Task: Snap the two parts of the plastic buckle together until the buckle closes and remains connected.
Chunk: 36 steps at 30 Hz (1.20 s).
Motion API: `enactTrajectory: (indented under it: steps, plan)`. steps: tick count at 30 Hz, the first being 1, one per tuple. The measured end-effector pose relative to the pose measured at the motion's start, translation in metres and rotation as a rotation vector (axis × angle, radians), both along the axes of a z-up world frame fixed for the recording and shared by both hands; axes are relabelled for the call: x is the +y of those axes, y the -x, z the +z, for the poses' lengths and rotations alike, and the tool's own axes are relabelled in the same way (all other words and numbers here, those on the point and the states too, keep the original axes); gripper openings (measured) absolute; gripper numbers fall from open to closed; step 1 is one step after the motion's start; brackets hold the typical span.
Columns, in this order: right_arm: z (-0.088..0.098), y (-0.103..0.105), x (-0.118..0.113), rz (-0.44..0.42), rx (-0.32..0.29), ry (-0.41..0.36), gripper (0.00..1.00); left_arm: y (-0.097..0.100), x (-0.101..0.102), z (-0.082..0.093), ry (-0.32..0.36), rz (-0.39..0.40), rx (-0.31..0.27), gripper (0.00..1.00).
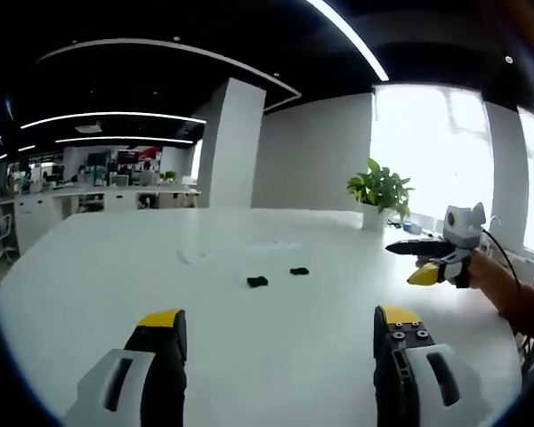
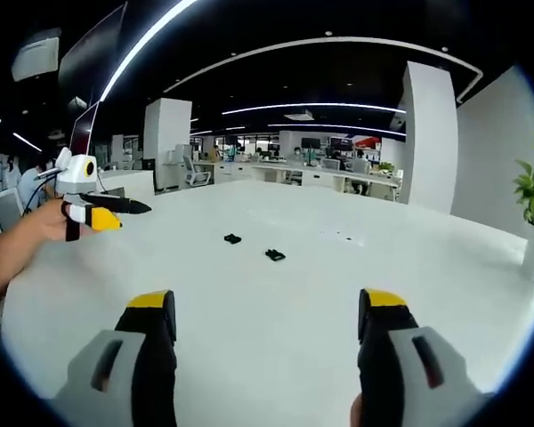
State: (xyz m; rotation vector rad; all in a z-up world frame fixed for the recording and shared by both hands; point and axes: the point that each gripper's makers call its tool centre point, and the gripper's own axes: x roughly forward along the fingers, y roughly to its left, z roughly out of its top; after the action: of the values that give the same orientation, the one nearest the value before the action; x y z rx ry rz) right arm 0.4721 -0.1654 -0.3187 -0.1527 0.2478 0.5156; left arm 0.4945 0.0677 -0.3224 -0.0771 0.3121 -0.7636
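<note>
- I am in a large open office with a dark ceiling crossed by curved light strips, white pillars, and rows of desks far behind; under me is a broad white table (image 1: 276, 356).
- The buckle lies in two separate black pieces near the middle of the table, apart from each other and not joined. In the left gripper view one buckle piece (image 1: 257, 281) sits nearer me and the other buckle piece (image 1: 299, 270) lies a little beyond it to the right.
- In the right gripper view the same two pieces show as small dark shapes (image 2: 232, 238) and (image 2: 275, 255); they are too small for me to tell which is the pronged half.
- My left gripper (image 1: 280, 329) hangs above the near part of the table, jaws spread wide with bare tabletop between the yellow tips, holding nothing.
- My right gripper (image 2: 264, 310) is likewise spread wide and empty, well short of the pieces.
- Each gripper shows in the other's view off to one side, held up in a hand (image 1: 507, 285) above the table.
- A potted plant (image 1: 379, 191) stands at the far table edge by the bright window.
- The tabletop around the pieces is bare white on every side, with its edges well away from them.
</note>
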Motion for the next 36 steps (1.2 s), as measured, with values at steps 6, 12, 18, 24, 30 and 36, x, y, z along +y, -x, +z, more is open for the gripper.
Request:
enactTrajectory:
  steps: [6, 12, 18, 24, 30, 36]
  plan:
    - [0.001, -0.010, -0.002, -0.012, -0.010, 0.020, 0.83, -0.006, -0.002, 0.008, 0.004, 0.000, -0.010, 0.88]
    - [-0.004, -0.025, 0.001, -0.001, -0.003, 0.016, 0.83, -0.023, -0.005, 0.011, 0.021, -0.001, -0.019, 0.87]
    - [0.001, -0.042, 0.001, -0.010, -0.014, -0.036, 0.82, -0.038, -0.010, -0.002, -0.022, -0.002, -0.019, 0.87]
    - [-0.003, -0.062, -0.001, -0.036, -0.003, -0.022, 0.83, -0.052, -0.009, -0.008, -0.078, 0.012, -0.058, 0.86]
    - [-0.008, -0.068, 0.006, -0.021, 0.003, 0.012, 0.83, -0.059, -0.013, 0.002, -0.009, 0.014, -0.046, 0.85]
    - [-0.011, -0.075, 0.010, -0.002, -0.008, 0.042, 0.82, -0.066, -0.017, -0.003, -0.029, 0.000, -0.049, 0.85]
